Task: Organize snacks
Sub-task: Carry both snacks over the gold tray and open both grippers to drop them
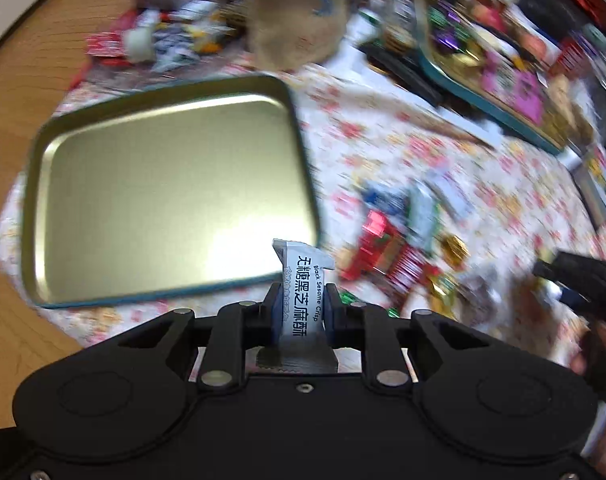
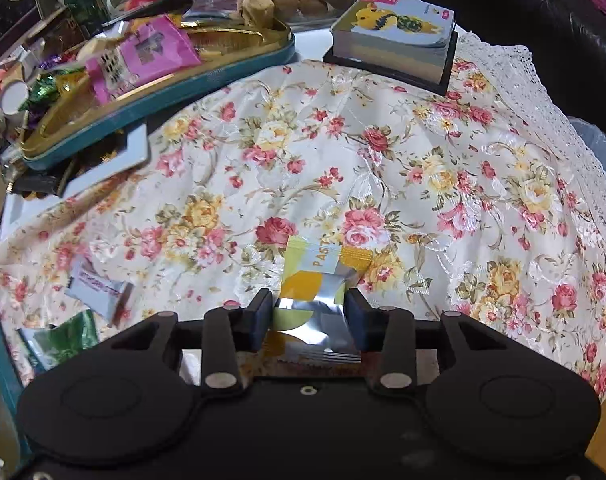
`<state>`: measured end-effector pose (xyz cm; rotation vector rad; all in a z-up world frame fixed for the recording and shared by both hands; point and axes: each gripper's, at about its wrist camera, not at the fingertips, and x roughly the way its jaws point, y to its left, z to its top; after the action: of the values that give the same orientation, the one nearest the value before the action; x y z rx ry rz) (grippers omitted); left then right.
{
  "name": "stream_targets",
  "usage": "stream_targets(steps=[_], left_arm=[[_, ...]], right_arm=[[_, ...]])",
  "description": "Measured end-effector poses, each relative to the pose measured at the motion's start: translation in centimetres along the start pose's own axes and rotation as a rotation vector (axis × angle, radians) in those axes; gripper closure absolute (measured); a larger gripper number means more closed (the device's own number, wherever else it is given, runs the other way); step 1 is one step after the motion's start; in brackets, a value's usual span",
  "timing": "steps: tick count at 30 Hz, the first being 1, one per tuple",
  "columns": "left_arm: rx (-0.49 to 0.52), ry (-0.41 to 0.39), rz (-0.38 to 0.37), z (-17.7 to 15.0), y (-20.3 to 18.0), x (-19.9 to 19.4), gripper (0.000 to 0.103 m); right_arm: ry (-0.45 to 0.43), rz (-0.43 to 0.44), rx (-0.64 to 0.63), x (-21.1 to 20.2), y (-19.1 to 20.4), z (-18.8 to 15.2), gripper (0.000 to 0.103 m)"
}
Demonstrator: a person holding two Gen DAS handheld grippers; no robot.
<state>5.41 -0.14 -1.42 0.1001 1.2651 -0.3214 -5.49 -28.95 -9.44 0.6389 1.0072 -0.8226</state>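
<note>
My left gripper is shut on a white-and-silver black sesame crisp packet, which stands upright between the pads. It hovers just past the near right corner of an empty golden tin tray with a teal rim, lying on the floral tablecloth. In the right wrist view, my right gripper is shut on a yellow-and-silver snack packet. The packet is crumpled between the pads, and its top edge sticks out over the tablecloth.
A blurred heap of wrapped snacks lies right of the tray. A teal tin full of snacks sits at the back left, a box of cards behind. Two loose packets lie left. A burlap bag stands far back.
</note>
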Motion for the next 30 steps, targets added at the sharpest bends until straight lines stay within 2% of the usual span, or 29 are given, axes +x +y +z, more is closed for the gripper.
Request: stream_targets(steps=[3, 7, 11, 13, 15, 17, 19, 21, 25, 28, 30], left_arm=[[-0.037, -0.035, 0.090, 1.4, 1.8, -0.8, 0.077], [-0.092, -0.064, 0.161, 3.7, 4.3, -2.4, 0.076], [-0.115, -0.080, 0.253, 5.8, 6.7, -3.1, 0.076], [-0.159, -0.086, 0.287, 6.6, 8.2, -3.1, 0.076], [-0.208, -0.081, 0.288, 7.1, 9.7, -2.6, 0.076], [-0.278, -0.012, 0.273, 7.5, 11.4, -1.6, 0.076], [-0.319, 0.032, 0.195, 7.6, 12.4, -1.1, 0.076], [-0.317, 0.048, 0.173, 7.8, 12.4, -0.8, 0.076], [-0.268, 0.008, 0.238, 7.7, 11.6, -1.0, 0.076], [-0.272, 0.027, 0.203, 7.7, 11.9, -0.7, 0.075], [-0.283, 0.050, 0.190, 7.6, 12.1, -0.2, 0.075]], right_arm=[[-0.031, 0.066, -0.025, -2.4, 1.1, 0.1, 0.061], [-0.061, 0.201, -0.082, -5.9, 4.0, 0.0, 0.061], [-0.080, 0.337, -0.199, -9.3, 8.3, -1.0, 0.061], [-0.086, 0.391, -0.266, -10.7, 10.2, -1.9, 0.061], [-0.095, 0.442, -0.345, -11.9, 12.2, -3.2, 0.060], [-0.098, 0.485, -0.417, -13.2, 14.1, -4.5, 0.060], [-0.080, 0.518, -0.450, -13.9, 15.5, -5.3, 0.060], [-0.042, 0.556, -0.459, -14.2, 17.2, -5.7, 0.060], [0.010, 0.583, -0.535, -14.2, 20.2, -6.3, 0.060], [0.015, 0.585, -0.597, -13.9, 21.6, -6.9, 0.060], [0.023, 0.592, -0.595, -13.4, 22.0, -7.2, 0.060]])
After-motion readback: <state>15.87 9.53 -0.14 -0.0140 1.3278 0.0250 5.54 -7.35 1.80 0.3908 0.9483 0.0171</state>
